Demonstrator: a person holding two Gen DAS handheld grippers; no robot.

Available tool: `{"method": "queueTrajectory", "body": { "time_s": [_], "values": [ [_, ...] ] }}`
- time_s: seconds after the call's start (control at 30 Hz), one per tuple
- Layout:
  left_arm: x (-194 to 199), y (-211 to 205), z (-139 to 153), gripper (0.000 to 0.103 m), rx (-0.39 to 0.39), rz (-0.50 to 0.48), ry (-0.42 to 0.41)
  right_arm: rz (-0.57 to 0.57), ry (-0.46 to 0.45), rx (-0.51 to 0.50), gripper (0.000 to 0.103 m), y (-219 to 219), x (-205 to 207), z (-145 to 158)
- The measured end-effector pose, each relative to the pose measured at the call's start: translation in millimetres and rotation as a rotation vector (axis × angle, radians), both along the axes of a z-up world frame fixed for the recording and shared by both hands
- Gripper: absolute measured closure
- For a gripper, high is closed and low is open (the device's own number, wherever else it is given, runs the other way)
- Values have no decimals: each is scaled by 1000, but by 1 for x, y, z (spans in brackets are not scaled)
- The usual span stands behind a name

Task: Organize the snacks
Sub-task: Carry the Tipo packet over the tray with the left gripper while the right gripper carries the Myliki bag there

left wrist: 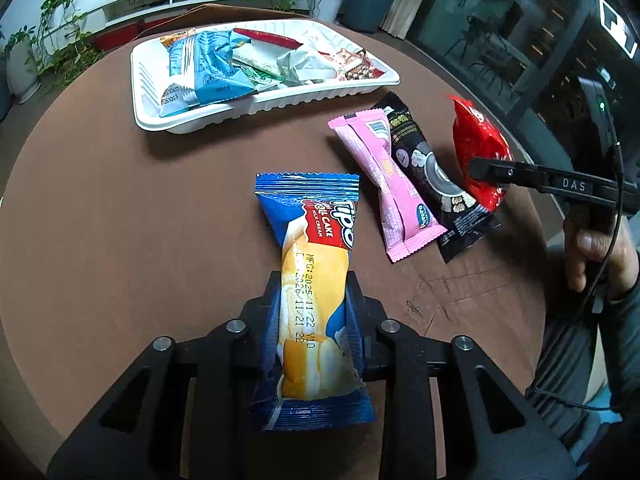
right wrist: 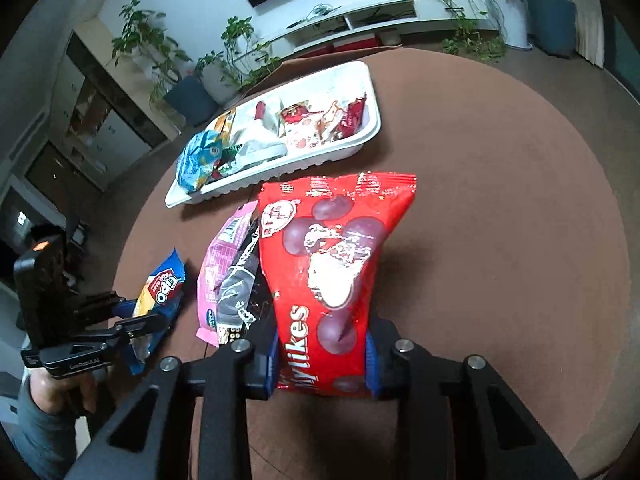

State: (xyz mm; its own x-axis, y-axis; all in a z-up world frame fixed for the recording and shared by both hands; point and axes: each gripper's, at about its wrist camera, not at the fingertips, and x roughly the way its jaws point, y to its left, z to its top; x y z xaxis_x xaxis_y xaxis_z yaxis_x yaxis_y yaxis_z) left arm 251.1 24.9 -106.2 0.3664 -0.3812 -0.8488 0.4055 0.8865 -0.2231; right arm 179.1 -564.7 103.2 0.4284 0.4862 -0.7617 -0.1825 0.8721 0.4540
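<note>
At the lower centre of both views, my left gripper clamps the blue roll-cake packet and my right gripper grips the red chocolate bag; the white plastic tray lies ahead, upper left, nearer my left.

Roll cake packet: blue with red label, yellow-orange cake print. Chocolate bag: red with dark maroon spheres. Adjacent wrappers: one pink, one black. Tray: white. Surface: brown.
</note>
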Motion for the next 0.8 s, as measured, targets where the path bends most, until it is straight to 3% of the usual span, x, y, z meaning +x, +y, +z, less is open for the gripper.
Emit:
{"method": "queueTrajectory", "body": {
  "time_s": [0.27,0.53,0.8],
  "values": [
    [0,19,16,77,-116,62,-17,-39,13,73,68,-15,-4,0],
    [23,42,45,77,-189,127,-62,-99,-9,73,68,-42,13,13],
    [73,44,90,77,-184,155,-156,-117,-110,53,68,-50,62,64]
  ]
}}
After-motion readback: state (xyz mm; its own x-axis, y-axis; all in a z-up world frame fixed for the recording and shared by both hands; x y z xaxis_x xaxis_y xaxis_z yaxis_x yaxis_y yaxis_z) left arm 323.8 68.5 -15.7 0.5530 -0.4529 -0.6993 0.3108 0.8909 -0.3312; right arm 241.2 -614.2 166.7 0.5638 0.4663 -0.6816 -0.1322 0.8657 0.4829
